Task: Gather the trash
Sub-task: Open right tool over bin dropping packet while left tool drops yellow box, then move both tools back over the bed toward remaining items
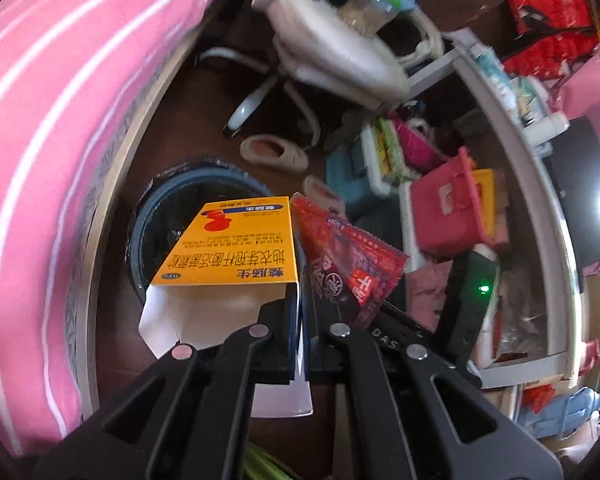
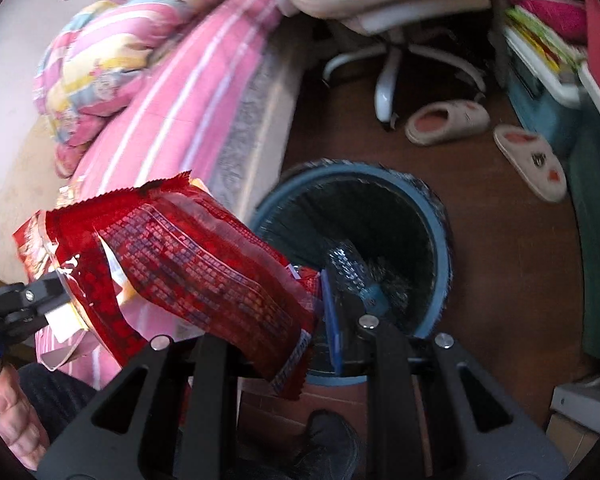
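Note:
An orange medicine carton (image 1: 236, 248) with an open white flap is clamped in my left gripper (image 1: 302, 320), which is shut on the flap. A crinkled red snack bag (image 2: 188, 264) hangs from my right gripper (image 2: 322, 318), which is shut on the bag's lower corner. Both are held above a blue waste bin (image 2: 440, 248) lined with a black bag. A crushed plastic bottle (image 2: 352, 264) lies inside it. In the left wrist view the red snack bag (image 1: 340, 256) and right gripper (image 1: 370, 318) sit just right of the carton, over the bin (image 1: 148, 216). The left gripper (image 2: 56, 292) shows behind the bag.
A bed with a pink striped sheet (image 2: 188, 92) runs along the left. A white swivel chair (image 2: 392, 60) and two slippers (image 2: 448, 120) stand on the brown floor beyond the bin. Storage boxes and shelves (image 1: 440, 208) crowd the right. A person's hand (image 2: 16, 420) is at lower left.

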Action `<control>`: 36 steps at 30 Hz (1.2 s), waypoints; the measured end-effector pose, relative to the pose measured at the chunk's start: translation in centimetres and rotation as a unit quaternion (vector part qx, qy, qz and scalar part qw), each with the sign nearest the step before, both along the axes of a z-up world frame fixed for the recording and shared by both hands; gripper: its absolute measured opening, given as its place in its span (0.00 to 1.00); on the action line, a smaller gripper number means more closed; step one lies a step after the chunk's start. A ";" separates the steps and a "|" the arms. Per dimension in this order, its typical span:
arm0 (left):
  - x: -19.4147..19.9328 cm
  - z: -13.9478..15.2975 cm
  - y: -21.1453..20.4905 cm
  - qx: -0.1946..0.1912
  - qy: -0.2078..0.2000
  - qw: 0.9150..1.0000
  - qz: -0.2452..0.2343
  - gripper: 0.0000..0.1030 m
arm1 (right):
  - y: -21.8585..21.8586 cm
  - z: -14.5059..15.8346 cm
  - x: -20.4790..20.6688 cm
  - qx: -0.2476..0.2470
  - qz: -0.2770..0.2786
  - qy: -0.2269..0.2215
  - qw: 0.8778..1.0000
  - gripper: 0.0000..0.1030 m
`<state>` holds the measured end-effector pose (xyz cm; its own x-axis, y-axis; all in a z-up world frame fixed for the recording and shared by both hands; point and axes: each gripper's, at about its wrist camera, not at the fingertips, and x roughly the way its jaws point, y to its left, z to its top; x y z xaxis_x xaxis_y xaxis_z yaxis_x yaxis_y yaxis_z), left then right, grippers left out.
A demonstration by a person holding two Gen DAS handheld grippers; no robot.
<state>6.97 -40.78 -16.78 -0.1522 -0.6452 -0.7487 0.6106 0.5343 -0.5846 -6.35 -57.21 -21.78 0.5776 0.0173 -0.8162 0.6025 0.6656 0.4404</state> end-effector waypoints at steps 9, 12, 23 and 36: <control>1.5 -6.2 -4.7 0.075 0.024 0.997 -0.023 0.13 | -1.4 -4.5 1.4 0.001 -0.035 0.062 0.997 0.62; 1.6 -7.4 -5.6 0.094 0.019 0.995 -0.029 0.56 | -1.6 -5.0 1.5 -0.035 -0.045 0.086 0.995 0.78; 2.6 -4.4 -3.3 0.059 -0.018 0.997 0.037 0.80 | -0.4 -1.6 -0.8 -0.062 -0.063 0.044 0.995 0.82; 3.4 8.9 8.9 -0.137 -0.100 0.970 0.172 0.85 | 10.4 14.8 4.8 -0.179 0.068 -0.150 0.970 0.90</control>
